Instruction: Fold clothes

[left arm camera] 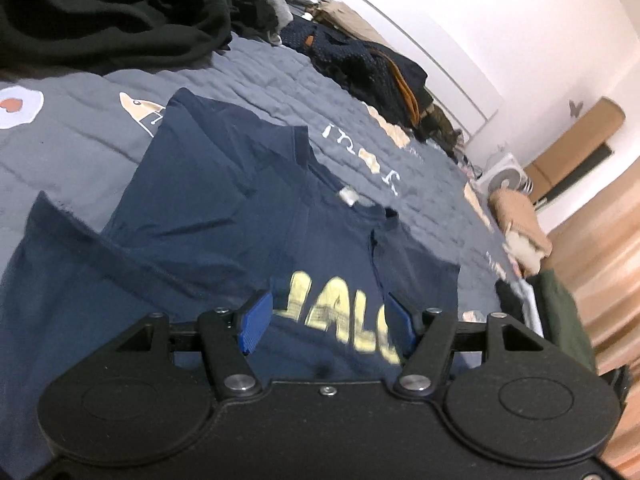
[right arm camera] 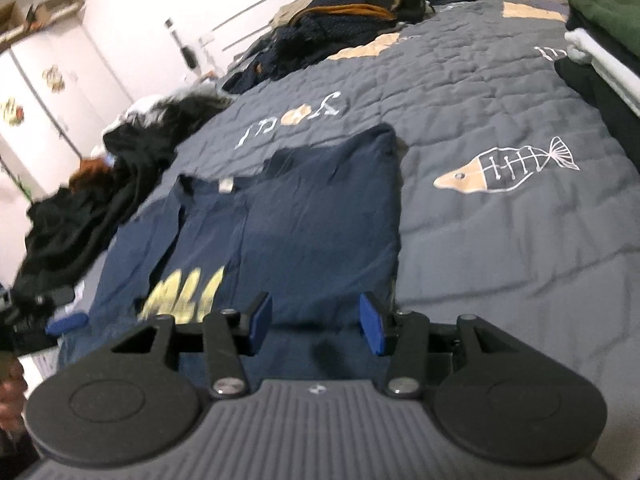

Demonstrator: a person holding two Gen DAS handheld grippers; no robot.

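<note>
A navy T-shirt [left arm camera: 200,208] with yellow letters lies face up on the grey-blue quilt [left arm camera: 80,140], its collar label pointing away from me. In the right wrist view the T-shirt [right arm camera: 320,220] has its right side folded over the middle, covering part of the print. My left gripper [left arm camera: 328,320] hovers open over the yellow letters, and its blue pads hold nothing. My right gripper [right arm camera: 315,324] is open too, above the folded panel's near end, with no cloth pinched. At the left edge of that view, one of the left gripper's blue pads [right arm camera: 66,322] shows beside the shirt.
A black clothes heap [right arm camera: 100,184] lies left of the shirt on the quilt [right arm camera: 500,220]. More dark garments [right arm camera: 340,20] are piled along the bed's far edge. A green garment [right arm camera: 600,0] and white rail sit at the right. Wooden floor [left arm camera: 600,260] lies beyond the bed.
</note>
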